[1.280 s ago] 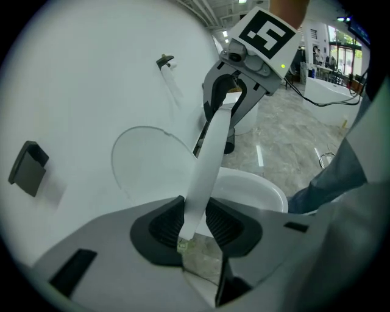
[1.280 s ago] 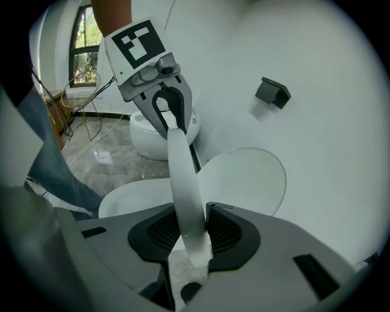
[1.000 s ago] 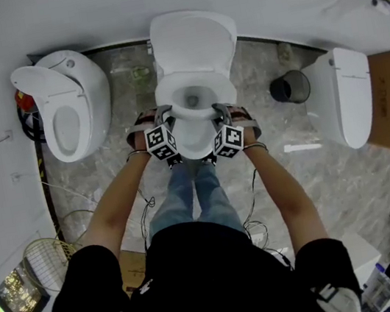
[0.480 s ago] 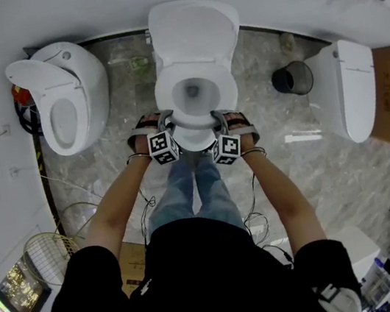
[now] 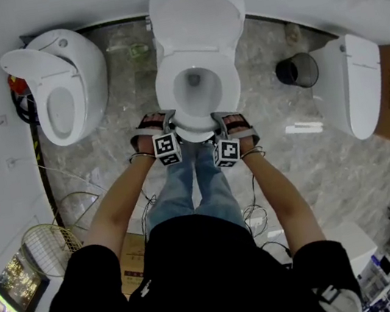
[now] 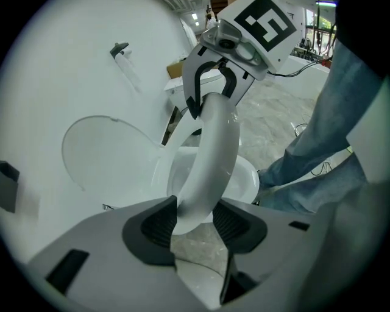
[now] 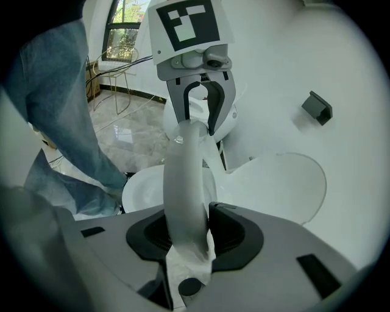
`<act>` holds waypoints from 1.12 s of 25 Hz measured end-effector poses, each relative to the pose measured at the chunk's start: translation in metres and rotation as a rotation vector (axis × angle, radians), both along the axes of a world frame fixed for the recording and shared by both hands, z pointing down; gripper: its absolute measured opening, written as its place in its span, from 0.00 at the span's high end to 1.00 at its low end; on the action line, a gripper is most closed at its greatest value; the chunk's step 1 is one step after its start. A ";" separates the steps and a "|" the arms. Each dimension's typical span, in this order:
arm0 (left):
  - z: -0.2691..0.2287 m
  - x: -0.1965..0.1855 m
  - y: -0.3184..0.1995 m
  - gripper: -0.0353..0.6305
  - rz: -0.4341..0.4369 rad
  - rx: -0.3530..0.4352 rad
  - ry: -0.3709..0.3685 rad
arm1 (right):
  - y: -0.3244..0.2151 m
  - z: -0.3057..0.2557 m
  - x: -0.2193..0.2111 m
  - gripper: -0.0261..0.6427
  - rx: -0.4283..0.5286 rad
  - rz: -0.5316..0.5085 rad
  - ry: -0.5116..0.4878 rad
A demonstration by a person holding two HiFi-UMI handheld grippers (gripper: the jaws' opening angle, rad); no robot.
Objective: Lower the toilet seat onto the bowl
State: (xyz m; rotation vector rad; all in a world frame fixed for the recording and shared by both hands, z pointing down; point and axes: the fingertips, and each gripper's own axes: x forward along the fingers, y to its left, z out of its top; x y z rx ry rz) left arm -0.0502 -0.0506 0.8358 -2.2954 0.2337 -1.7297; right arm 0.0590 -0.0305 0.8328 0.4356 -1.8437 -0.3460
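The toilet seat (image 5: 167, 96) is found low over the bowl (image 5: 195, 82) of the middle toilet, while the lid (image 5: 197, 17) is leaned up toward the wall. Whether the seat is resting on the bowl cannot be told. The left gripper (image 6: 194, 222) is closed on the front rim of the seat, and the right gripper (image 7: 186, 231) on the same rim near it. Both pairs of jaws have just been opening a little, with the seat touched by the pads.
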 end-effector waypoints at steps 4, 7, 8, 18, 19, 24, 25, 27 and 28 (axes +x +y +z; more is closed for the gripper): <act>0.012 -0.004 0.010 0.67 0.004 0.002 -0.035 | 0.013 0.012 -0.005 0.72 -0.007 -0.024 0.011; 0.022 -0.004 0.018 0.65 0.028 -0.018 -0.049 | 0.018 0.014 -0.008 0.71 0.001 -0.042 0.017; 0.025 -0.004 0.021 0.65 0.039 -0.021 -0.055 | 0.021 0.018 -0.008 0.71 -0.001 -0.047 0.022; 0.049 -0.008 0.037 0.62 0.071 -0.024 -0.109 | 0.040 0.044 -0.013 0.69 0.023 -0.076 0.054; 0.050 -0.008 0.039 0.62 0.071 -0.022 -0.114 | 0.042 0.045 -0.012 0.68 0.026 -0.073 0.056; 0.054 -0.008 0.040 0.62 0.092 -0.025 -0.125 | 0.058 0.029 0.003 0.66 0.039 0.013 -0.001; 0.055 -0.008 0.041 0.62 0.096 -0.029 -0.124 | 0.063 0.023 0.008 0.66 0.027 0.060 -0.028; 0.057 -0.009 0.043 0.61 0.100 -0.035 -0.127 | 0.074 0.013 0.020 0.66 -0.042 0.227 -0.115; 0.058 -0.010 0.044 0.61 0.101 -0.036 -0.131 | 0.079 0.009 0.027 0.65 -0.100 0.345 -0.173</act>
